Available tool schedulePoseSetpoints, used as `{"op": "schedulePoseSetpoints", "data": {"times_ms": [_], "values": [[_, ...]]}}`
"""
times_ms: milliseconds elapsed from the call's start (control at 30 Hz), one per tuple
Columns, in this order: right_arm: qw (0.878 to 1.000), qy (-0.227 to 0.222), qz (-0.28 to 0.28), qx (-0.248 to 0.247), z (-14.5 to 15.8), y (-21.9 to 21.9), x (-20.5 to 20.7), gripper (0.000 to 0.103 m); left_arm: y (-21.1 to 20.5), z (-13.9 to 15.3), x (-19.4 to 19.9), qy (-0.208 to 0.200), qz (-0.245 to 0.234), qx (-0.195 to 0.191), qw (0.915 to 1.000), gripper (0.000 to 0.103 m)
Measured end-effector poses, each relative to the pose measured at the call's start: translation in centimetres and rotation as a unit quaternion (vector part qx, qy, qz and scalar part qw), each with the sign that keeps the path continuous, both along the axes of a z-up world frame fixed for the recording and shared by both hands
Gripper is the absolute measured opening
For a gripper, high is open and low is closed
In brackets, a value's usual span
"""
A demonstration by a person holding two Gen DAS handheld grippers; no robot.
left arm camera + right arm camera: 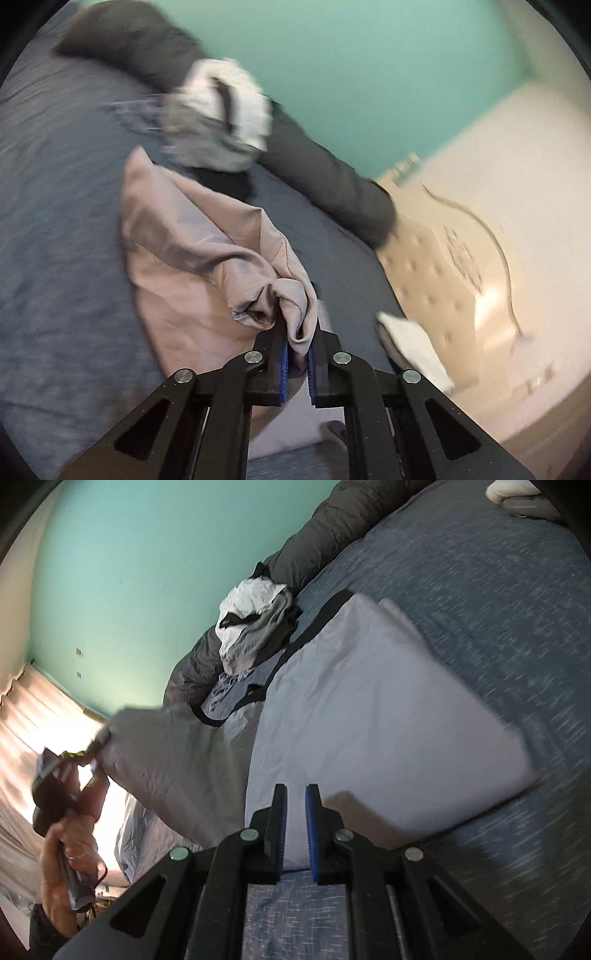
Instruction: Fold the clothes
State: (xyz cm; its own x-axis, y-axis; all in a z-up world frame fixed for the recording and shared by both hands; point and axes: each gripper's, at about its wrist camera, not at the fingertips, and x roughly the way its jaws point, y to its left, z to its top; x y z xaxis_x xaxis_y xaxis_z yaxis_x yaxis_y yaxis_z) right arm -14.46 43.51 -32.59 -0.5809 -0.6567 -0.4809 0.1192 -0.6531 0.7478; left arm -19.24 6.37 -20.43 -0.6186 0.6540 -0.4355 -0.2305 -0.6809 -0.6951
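1. Pale pink garment lies on the blue bed, one bunched corner lifted.
2. Left hand-held gripper clamps that corner.
3. Right hand-held gripper is closed and empty above the garment.
4. Clothes pile sits by the teal wall.

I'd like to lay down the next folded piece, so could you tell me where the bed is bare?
Bare bedspread lies to the right of the light garment in the right wrist view, up to the dark pillow along the wall. It is crowded by the clothes pile at the garment's far corner, and where the left tool holds up the garment's edge.
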Motion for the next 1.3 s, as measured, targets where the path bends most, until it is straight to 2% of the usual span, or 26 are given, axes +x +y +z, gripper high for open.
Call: {"op": "schedulePoseSetpoints", "data": {"times_ms": [133,267,367,467,533,600,667,700,733,800,933,1033,1133,1300], "values": [[1.000,0.002,-0.019,-0.007,0.1,2.2,0.3,0.009,7.9,-0.2,-0.8,-0.002,-0.072,-0.010,0.9973,0.007],[0.999,-0.006,-0.033,-0.005,-0.3,3.8,0.4,0.009,15.2,-3.4,-0.9,-0.033,-0.141,-0.037,0.9888,0.007],[0.999,-0.013,-0.041,-0.009,-0.5,4.7,0.4,0.009,19.2,-6.2,-1.4,-0.067,-0.178,-0.076,0.9788,0.008],[0.999,-0.011,-0.045,-0.010,-0.3,5.2,0.4,0.009,20.6,-6.3,-0.9,-0.074,-0.190,-0.100,0.9739,0.014],[0.999,-0.012,-0.049,-0.012,-0.2,5.4,0.4,0.010,20.3,-4.6,-0.1,-0.053,-0.193,-0.098,0.9748,0.023],[0.999,-0.010,-0.050,-0.014,-0.1,5.3,0.3,0.013,19.0,-3.0,0.4,-0.037,-0.187,-0.091,0.9775,0.024],[0.998,-0.009,-0.055,-0.014,0.2,5.1,0.3,0.019,16.7,-1.8,0.1,-0.030,-0.163,-0.086,0.9823,0.027],[0.998,-0.006,-0.059,-0.015,0.4,5.2,0.4,0.026,15.7,-1.6,0.0,-0.028,-0.154,-0.089,0.9836,0.030],[0.998,-0.003,-0.063,-0.015,0.7,5.2,0.5,0.030,14.8,-1.7,-0.4,-0.029,-0.144,-0.104,0.9835,0.032],[0.997,0.006,-0.078,-0.021,1.4,5.4,0.5,0.036,13.5,-2.6,-0.7,-0.041,-0.131,-0.135,0.9813,0.032],[0.996,0.023,-0.090,-0.010,3.0,5.0,0.4,0.058,11.6,-5.4,-0.7,-0.067,-0.117,-0.175,0.9752,0.032],[0.997,0.036,-0.072,0.007,4.3,3.5,0.2,0.065,11.4,-7.8,-0.4,-0.085,-0.115,-0.194,0.9704,0.032],[0.997,0.043,-0.050,0.047,4.9,1.7,-0.3,0.071,11.9,-9.5,0.0,-0.092,-0.126,-0.209,0.9652,0.032],[0.992,0.021,-0.026,0.125,3.8,-0.8,-2.7,0.073,13.2,-11.0,0.6,-0.093,-0.143,-0.225,0.9592,0.032]]}}
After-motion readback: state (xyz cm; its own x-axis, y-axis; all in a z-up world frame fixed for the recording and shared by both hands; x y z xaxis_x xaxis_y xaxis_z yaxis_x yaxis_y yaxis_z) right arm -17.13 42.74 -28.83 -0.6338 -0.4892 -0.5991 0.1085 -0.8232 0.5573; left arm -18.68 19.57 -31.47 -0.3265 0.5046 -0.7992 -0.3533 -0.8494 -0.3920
